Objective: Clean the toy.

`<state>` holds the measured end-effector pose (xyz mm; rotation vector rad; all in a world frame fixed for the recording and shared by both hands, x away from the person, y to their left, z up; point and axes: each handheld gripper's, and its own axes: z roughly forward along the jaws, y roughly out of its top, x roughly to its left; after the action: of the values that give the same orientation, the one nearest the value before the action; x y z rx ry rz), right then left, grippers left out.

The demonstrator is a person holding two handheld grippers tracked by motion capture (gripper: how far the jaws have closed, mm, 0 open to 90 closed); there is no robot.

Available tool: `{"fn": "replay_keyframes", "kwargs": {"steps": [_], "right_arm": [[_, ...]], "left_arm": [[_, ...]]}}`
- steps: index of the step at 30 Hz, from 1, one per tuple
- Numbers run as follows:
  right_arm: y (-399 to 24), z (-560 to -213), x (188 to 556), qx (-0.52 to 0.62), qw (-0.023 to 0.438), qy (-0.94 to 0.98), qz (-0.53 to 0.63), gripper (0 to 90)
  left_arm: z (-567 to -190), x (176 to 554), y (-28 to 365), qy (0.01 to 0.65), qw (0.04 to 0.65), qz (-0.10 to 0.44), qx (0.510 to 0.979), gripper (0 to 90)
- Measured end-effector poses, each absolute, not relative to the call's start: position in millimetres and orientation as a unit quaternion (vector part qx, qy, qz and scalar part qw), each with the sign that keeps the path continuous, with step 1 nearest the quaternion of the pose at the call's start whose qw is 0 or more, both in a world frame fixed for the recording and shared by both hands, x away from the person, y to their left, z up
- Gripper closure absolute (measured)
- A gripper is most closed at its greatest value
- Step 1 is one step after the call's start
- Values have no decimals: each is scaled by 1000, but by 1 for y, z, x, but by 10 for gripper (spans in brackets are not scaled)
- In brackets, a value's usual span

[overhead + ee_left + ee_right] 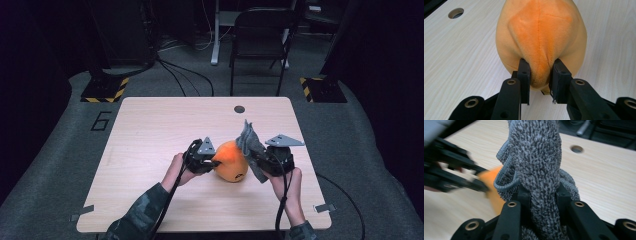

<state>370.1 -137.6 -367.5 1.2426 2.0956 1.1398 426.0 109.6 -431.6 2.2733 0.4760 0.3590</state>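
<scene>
An orange plush toy (pixel 231 161) sits on the wooden table (pixel 150 130), between my two hands. My left gripper (pixel 214 162) is shut on the toy's left side. In the left gripper view the black jaws pinch a fold of the orange plush toy (pixel 540 37) near its lower end, around my left gripper (pixel 539 75). My right gripper (pixel 256 156) is shut on a grey microfibre cloth (pixel 248 142) and holds it up against the toy's right side. In the right gripper view the grey cloth (pixel 539 162) rises from between the jaws of my right gripper (pixel 541 195).
A round cable hole (pixel 239 109) lies near the table's far edge. A black chair (pixel 260 40) stands on the floor beyond the table. The blurred left gripper (pixel 451 170) crosses the left of the right gripper view, with the orange toy (pixel 492 187) behind the cloth.
</scene>
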Motion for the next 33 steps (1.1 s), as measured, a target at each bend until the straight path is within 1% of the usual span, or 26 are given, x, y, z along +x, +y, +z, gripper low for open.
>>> {"fn": "replay_keyframes", "kwargs": {"steps": [3,6,10,13,15,16,19,20,22,24,30,33], "right_arm": [[-121,-363,370,432,208,765,430,727],[-111,-366,380,436,187,759,446,726],[-91,-375,384,423,186,778,427,726],[-79,-392,385,418,215,795,383,728],[-73,-400,386,411,253,801,355,731],[-72,-401,386,411,258,803,347,733],[-76,-399,387,415,284,799,330,733],[-79,-398,388,416,302,797,318,733],[-90,-398,393,428,307,790,315,732],[-100,-400,397,440,332,780,295,732],[-124,-406,408,475,326,762,294,731],[-131,-392,403,474,307,755,333,729]], "left_arm": [[-431,424,108,176,385,149,894,722],[-432,422,104,160,386,160,894,730],[-438,421,103,149,401,161,889,743],[-439,419,100,143,395,169,892,748],[-441,419,99,141,391,173,893,751],[-442,419,99,140,393,172,892,753],[-441,418,100,140,398,172,890,757],[-442,417,100,142,404,170,888,760],[-443,417,98,137,403,172,888,764],[-443,417,98,137,404,168,889,763],[-443,417,98,137,405,167,889,758],[-442,416,98,139,407,168,887,755]]}}
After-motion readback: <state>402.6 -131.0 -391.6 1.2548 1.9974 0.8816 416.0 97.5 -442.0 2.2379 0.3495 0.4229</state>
